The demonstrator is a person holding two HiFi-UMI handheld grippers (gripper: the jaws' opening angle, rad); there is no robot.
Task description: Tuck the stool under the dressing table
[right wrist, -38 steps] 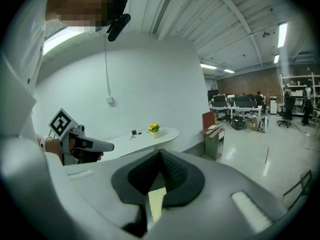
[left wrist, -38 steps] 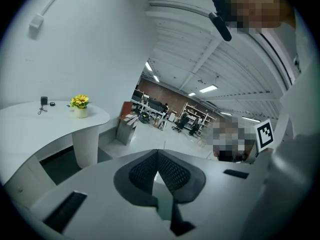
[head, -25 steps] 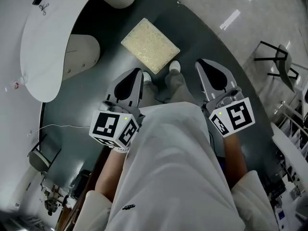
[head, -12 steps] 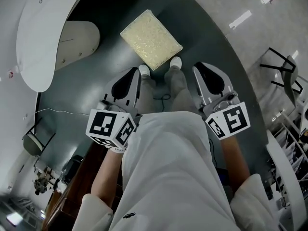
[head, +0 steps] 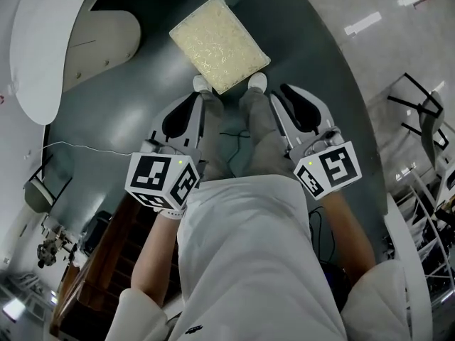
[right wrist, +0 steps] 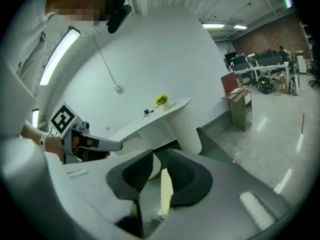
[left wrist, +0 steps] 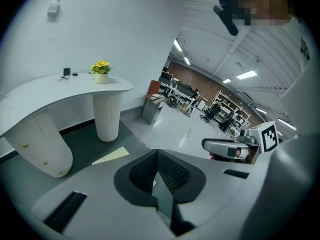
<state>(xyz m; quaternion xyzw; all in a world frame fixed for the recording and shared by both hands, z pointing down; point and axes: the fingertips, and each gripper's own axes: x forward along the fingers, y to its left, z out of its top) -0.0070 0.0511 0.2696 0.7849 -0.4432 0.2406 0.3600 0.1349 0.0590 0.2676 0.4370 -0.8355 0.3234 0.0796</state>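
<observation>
Approach phase here: the pale yellow, fuzzy rectangular-cushioned stool (head: 219, 43) sits on the dark floor at twelve o'clock, just beyond the person's shoes, well clear of the white curved-top dressing bench (head: 39, 48) out at ten o'clock. Nothing has hold of it yet. The left gripper (left wrist: 157, 153) has its jaws clenched together on nothing. The right gripper (right wrist: 160, 154) has just been opening its jaws a crack, and nothing is held, only a sliver of cushion showing through the gap. Next, I'd say, both need to spread, take the cushion's near edge, then shove it toward ten o'clock. The head view gives the whole stool; only the gripper views show the yellow flowers in a white pot (left wrist: 101, 70) and the bench's ribbed white column (left wrist: 107, 116).
</observation>
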